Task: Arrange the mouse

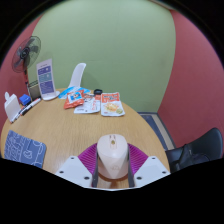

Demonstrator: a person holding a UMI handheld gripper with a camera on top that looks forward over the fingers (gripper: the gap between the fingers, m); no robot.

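A white computer mouse (112,156) sits between my two fingers, its nose pointing away over the round wooden table (70,130). Both purple pads (89,156) press against its sides, so my gripper (112,165) is shut on the mouse. The mouse looks lifted a little above the table's near part. Its rear end is hidden behind the gripper body.
Far across the table lie snack packets (110,103), a blue packet (74,101) and a white stand (76,76). A calendar (45,76), a bottle (13,105) and a fan (26,55) stand at the far left. A patterned blue cloth (24,148) lies near left. A black chair (196,148) stands at right.
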